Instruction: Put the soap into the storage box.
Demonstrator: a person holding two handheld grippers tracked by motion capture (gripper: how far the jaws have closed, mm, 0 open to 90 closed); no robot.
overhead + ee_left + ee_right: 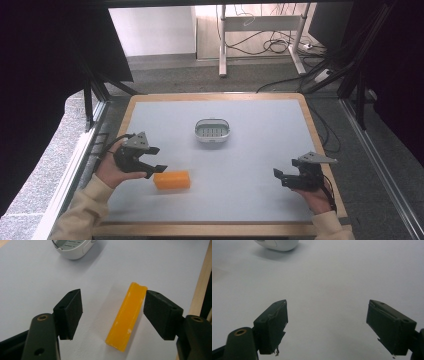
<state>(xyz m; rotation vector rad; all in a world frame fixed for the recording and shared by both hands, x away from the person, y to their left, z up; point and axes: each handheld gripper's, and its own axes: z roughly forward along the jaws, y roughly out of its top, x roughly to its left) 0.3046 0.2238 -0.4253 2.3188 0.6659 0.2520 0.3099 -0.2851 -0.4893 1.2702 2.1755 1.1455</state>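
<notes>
An orange rectangular block (172,179) lies flat on the pale blue table top (250,150), near its front left. My left gripper (154,161) is open just left of the block; in the left gripper view the block (127,316) lies between the jaws, close against the right-hand pad (160,312), with a wide gap to the other pad. A small white oval dish with a slotted floor (212,130) stands mid-table, farther back. My right gripper (281,177) is open at the front right, jaws (327,325) spread over bare surface.
The table has a wooden rim (320,145). Black frame posts stand at both sides. The white dish (72,248) lies beyond the left gripper and also at the top left of the right gripper view (278,244). Cables lie on the floor behind the table.
</notes>
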